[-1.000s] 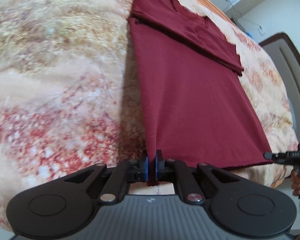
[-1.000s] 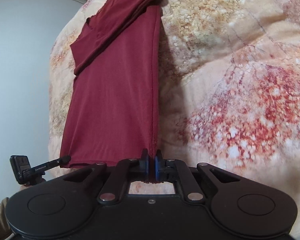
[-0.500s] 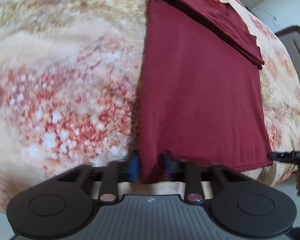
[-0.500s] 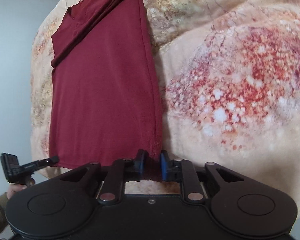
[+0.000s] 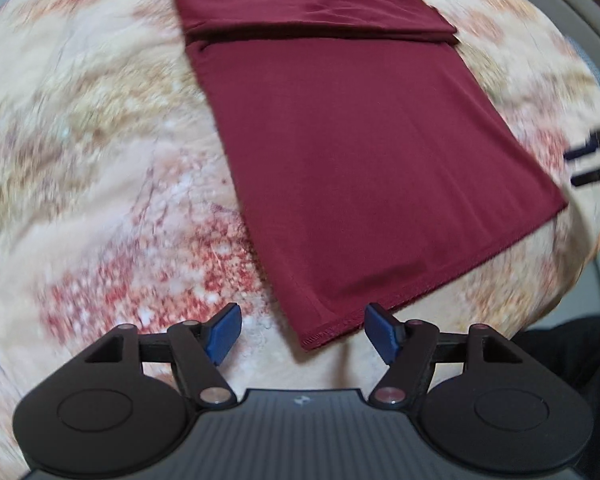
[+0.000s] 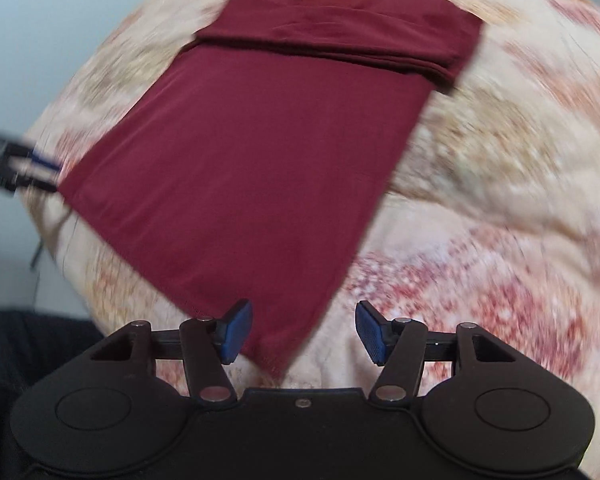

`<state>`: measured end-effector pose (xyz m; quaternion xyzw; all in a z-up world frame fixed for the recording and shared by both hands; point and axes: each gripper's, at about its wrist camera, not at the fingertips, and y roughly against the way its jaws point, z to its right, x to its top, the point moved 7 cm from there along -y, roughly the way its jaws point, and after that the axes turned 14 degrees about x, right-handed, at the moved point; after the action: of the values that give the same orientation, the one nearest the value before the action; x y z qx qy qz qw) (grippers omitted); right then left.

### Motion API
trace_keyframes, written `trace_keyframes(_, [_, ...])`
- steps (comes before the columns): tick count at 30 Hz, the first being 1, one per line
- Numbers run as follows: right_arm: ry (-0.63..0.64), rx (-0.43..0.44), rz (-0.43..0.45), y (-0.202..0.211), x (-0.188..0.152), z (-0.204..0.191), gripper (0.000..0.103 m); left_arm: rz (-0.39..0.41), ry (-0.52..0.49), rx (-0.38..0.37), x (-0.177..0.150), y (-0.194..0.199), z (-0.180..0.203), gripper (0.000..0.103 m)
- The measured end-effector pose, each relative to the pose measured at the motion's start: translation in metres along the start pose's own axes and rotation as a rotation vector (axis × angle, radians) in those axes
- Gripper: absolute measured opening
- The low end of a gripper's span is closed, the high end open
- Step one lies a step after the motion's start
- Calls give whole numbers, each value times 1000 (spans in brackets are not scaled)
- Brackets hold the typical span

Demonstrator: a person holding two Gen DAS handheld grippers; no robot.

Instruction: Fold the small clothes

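Observation:
A dark red T-shirt (image 5: 360, 152) lies flat on the patterned bedspread (image 5: 80, 140), sleeves folded in across the top, hem toward me. It also shows in the right wrist view (image 6: 260, 160). My left gripper (image 5: 300, 334) is open and empty, just above the shirt's near left hem corner. My right gripper (image 6: 304, 332) is open and empty, above the near right hem corner. Each gripper shows at the edge of the other's view: the right one (image 5: 592, 160) and the left one (image 6: 24, 168).
The bedspread (image 6: 500, 200) is cream with red and tan blotches and drops off at the near edge. A dark area of floor or clothing (image 5: 572, 352) lies below the bed edge. A pale wall (image 6: 60, 20) stands behind at the left.
Both grippers have let go of the hem corners, opened wide and pulled back. The shirt now lies flat on the bed.

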<state>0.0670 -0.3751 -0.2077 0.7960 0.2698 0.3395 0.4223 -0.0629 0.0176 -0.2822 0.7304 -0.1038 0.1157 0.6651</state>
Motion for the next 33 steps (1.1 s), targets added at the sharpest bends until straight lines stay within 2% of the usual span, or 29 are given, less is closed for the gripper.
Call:
trace_keyframes(4, [134, -16, -32, -2, -1, -14, 60, 56, -133, 20, 3, 3, 14, 73])
trace_keyframes(10, [387, 1, -125, -18, -9, -43, 60, 133, -437, 26, -3, 3, 59, 73])
trace_keyframes(14, [560, -9, -191, -38, -17, -57, 60, 178, -634, 74, -12, -9, 81, 73])
trace_keyframes(18, [811, -54, -288, -58, -31, -68, 56, 220, -791, 135, -21, -24, 88, 73])
trace_keyframes(20, [902, -70, -353, -68, -41, -68, 53, 238, -846, 137, -24, -28, 90, 74])
trace_keyframes(21, [935, -70, -377, -72, -44, -67, 50, 246, -876, 134, -26, -31, 92, 73])
trace_keyframes(22, [955, -67, -387, -74, -46, -66, 48, 252, -904, 127, -27, -32, 94, 68])
trace_keyframes(23, [960, -56, -388, -74, -44, -66, 45, 252, -920, 118, -27, -32, 93, 59])
trace_keyframes(24, [941, -42, -382, -73, -40, -65, 38, 247, -921, 108, -24, -32, 92, 54])
trace_keyframes(25, [916, -38, -375, -72, -35, -63, 27, 237, -901, 95, -20, -31, 90, 43])
trace_keyframes(26, [867, -28, -365, -69, -28, -59, 21, 223, -866, 79, -15, -29, 86, 35])
trace_keyframes(27, [794, -18, -345, -64, -18, -55, 11, 209, -816, 62, -9, -27, 84, 30])
trace_keyframes(28, [711, 4, -317, -59, -8, -49, 10, 200, -758, 48, -1, -25, 78, 22])
trace_keyframes(30, [549, 61, -236, -45, 17, -38, 10, 190, -617, 8, 20, -20, 65, 21])
trace_keyframes(33, [391, 95, -145, -29, 52, -15, 10, 192, -431, -39, 56, -17, 39, 21])
